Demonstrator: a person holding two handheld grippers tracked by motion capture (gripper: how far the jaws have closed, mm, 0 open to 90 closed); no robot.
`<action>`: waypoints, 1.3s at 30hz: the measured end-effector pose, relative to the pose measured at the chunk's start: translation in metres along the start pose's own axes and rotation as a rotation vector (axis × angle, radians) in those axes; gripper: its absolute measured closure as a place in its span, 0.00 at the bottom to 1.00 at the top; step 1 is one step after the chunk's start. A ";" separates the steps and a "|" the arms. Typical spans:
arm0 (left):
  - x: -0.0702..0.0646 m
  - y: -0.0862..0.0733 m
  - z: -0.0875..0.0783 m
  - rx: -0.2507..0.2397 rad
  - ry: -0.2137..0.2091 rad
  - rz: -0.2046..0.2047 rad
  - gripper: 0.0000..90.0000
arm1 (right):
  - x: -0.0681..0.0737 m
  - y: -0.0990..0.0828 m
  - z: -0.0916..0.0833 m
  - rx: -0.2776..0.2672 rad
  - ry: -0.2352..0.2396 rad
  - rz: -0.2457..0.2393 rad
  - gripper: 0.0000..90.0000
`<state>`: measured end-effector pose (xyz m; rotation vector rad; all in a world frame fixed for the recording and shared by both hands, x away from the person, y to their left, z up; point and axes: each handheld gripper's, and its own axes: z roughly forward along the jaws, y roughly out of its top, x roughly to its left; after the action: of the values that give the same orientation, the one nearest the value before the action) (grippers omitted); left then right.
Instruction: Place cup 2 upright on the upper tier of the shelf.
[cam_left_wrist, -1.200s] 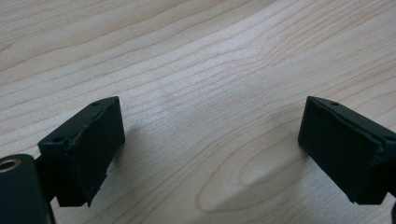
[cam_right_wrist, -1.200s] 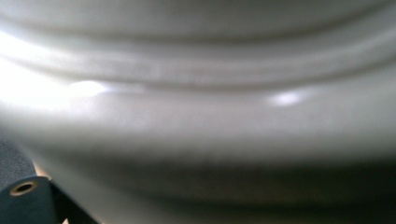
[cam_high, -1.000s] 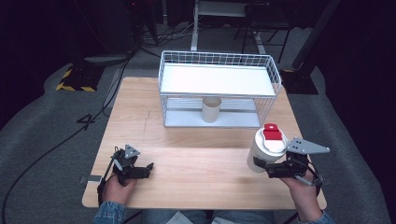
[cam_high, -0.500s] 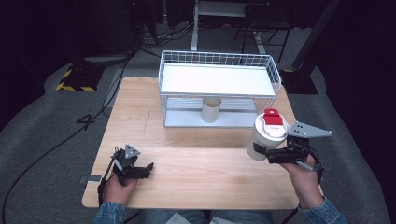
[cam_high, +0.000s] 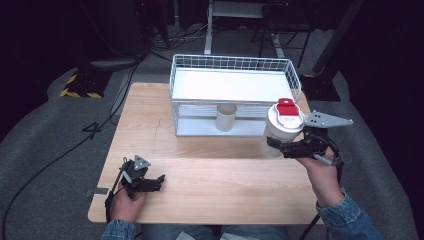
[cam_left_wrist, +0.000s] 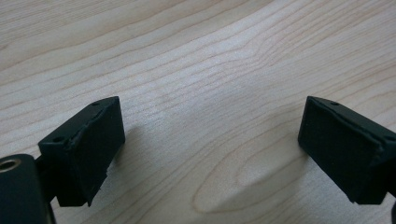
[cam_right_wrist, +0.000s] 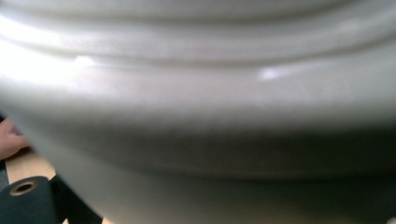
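Observation:
A white cup with a white lid and red flip tab (cam_high: 281, 127) hangs in the air at the table's right, in front of the wire basket (cam_high: 235, 67). My right gripper (cam_high: 280, 146) is shut on its side, held by a hand in a denim sleeve. Up close in the right gripper view the cup's white wall (cam_right_wrist: 196, 107) is all blurred. At the front left, my left gripper (cam_high: 155, 181) rests low on the wooden table (cam_high: 220, 175), jaws open. Between its black pads (cam_left_wrist: 88, 147) there is only bare wood (cam_left_wrist: 210, 116).
A beige cup (cam_high: 226, 117) stands on the lower shelf of the white wire basket at the back of the table. Cables and a stand's legs lie on the dark floor behind. The table's right edge is just under the right hand.
The right gripper has lifted the white cup off the table and carried it up and back toward the basket. The left gripper has stayed in place.

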<state>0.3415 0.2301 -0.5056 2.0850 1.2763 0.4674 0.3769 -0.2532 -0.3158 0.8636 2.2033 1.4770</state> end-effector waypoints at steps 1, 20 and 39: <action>0.000 0.000 0.000 0.000 0.000 0.000 0.09 | -0.001 0.002 0.001 0.000 -0.002 0.000 0.11; 0.000 0.001 0.001 0.002 0.004 -0.006 0.09 | -0.010 0.064 0.026 -0.010 -0.021 -0.014 0.11; 0.001 0.002 0.001 -0.004 0.020 -0.024 0.10 | -0.027 0.106 0.068 -0.022 -0.102 0.012 0.11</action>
<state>0.3443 0.2301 -0.5053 2.0644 1.3093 0.4814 0.4684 -0.1944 -0.2465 0.9253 2.1075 1.4271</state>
